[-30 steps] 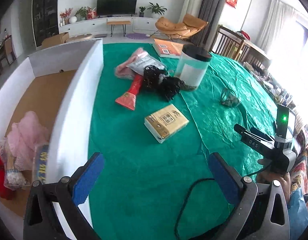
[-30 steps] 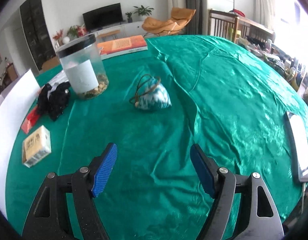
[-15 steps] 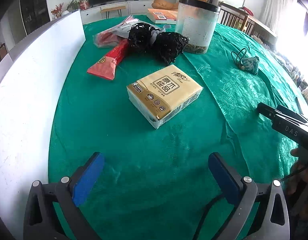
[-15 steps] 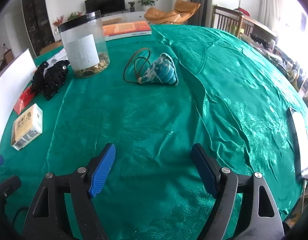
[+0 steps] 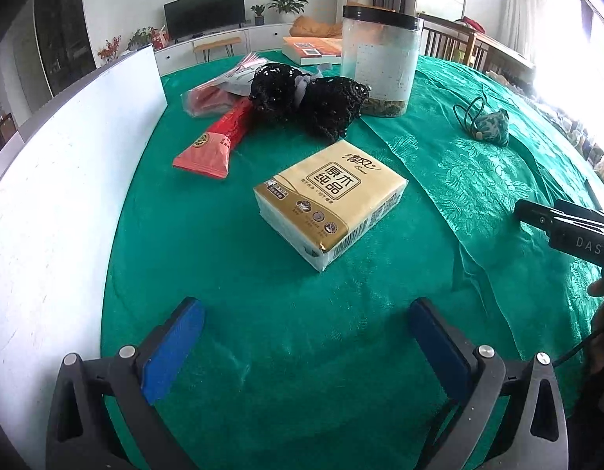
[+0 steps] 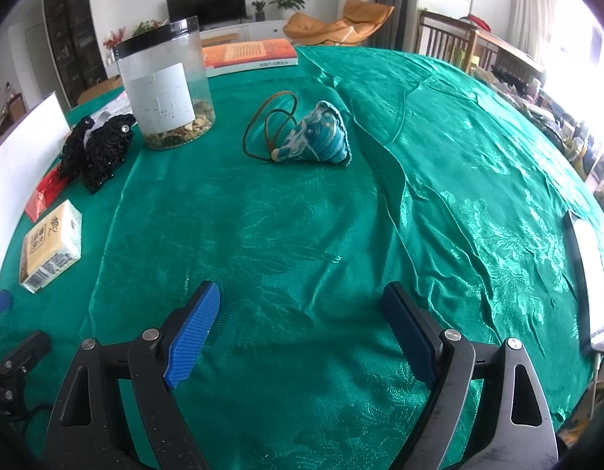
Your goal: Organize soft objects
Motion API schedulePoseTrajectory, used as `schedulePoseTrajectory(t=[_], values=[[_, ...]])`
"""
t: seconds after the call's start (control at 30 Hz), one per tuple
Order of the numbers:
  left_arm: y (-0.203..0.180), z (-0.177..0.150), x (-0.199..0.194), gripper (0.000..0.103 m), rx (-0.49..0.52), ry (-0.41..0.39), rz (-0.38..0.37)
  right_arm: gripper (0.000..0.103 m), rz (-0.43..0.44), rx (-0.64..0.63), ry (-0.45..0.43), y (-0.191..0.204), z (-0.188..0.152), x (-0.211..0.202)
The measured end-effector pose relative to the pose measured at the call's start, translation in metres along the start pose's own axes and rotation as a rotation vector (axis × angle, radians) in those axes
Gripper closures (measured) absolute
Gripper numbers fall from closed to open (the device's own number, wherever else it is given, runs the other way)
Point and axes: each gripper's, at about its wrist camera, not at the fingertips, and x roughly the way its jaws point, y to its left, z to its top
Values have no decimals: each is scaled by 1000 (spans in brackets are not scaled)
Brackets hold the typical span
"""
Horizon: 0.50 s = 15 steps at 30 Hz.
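A beige tissue pack [image 5: 330,202] lies on the green cloth just ahead of my left gripper [image 5: 307,337], which stands open with nothing between its blue pads. Behind the pack sit a black knitted bundle [image 5: 309,98], a red packet [image 5: 217,141] and a pink bag [image 5: 219,90]. A blue embroidered pouch [image 6: 315,137] with a brown cord lies ahead of my right gripper [image 6: 302,329]; its jaws are opening and hold nothing. The tissue pack [image 6: 51,246] shows at the left of the right wrist view.
A white box wall [image 5: 63,180] runs along the left of the table. A clear jar with a black lid [image 5: 376,58] and an orange book [image 6: 247,55] stand at the back. A phone [image 6: 589,274] lies near the right edge.
My left gripper dropped low over the cloth and came close to the tissue pack; the box interior left its view. My right gripper neared the pouch and its jaws spread wider.
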Motion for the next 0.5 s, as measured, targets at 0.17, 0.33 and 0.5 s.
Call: schedulePoseTrajectory(t=[0.17, 0.33, 0.5], values=[[-1, 0, 0, 0, -2, -2, 2, 16, 0, 0, 0, 0, 0, 0], [-1, 1, 1, 0, -4, -3, 5, 15, 0, -1, 0, 0, 0, 0], [-1, 1, 1, 0, -5, -3, 5, 15, 0, -2, 0, 0, 0, 1]])
